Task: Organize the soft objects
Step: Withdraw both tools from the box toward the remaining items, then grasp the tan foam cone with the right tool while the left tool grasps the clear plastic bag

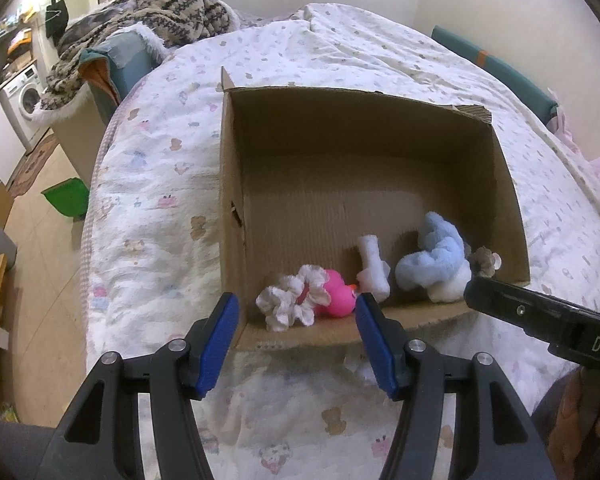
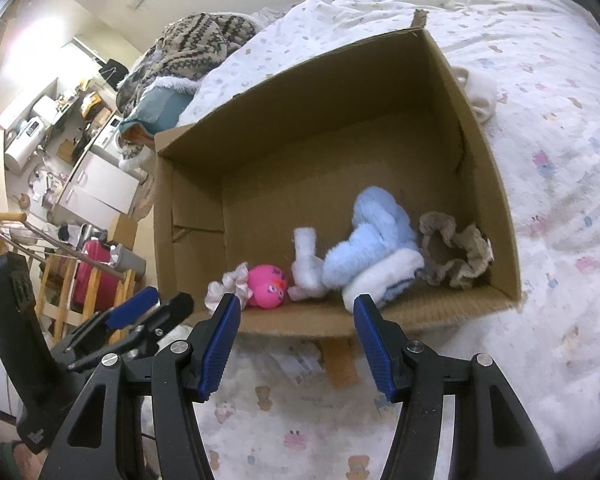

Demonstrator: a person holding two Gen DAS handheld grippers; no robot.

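Observation:
An open cardboard box [image 1: 380, 128] [image 2: 300, 92] stands on the bed. Along its near wall lie a white scrunchie [image 1: 292, 298] [image 2: 228, 286], a pink squeaky toy [image 1: 338, 294] [image 2: 268, 286], a white rolled cloth [image 1: 372, 268] [image 2: 308, 264], a light blue plush sock [image 1: 436, 258] [image 2: 376, 240] and a beige scrunchie [image 1: 486, 260] [image 2: 456, 254]. My left gripper [image 1: 296, 308] is open and empty, just before the box's near rim. My right gripper [image 2: 296, 312] is open and empty, at the same rim. A cream soft thing [image 2: 480, 92] lies outside the box, to its right.
The bed has a white printed quilt [image 1: 160, 200] [image 2: 560, 200]. A knitted blanket [image 1: 160, 4] [image 2: 196, 48] is heaped at the far left. The floor at left holds a green bin [image 1: 66, 200], a washing machine [image 1: 24, 96] and wooden furniture [image 2: 60, 292].

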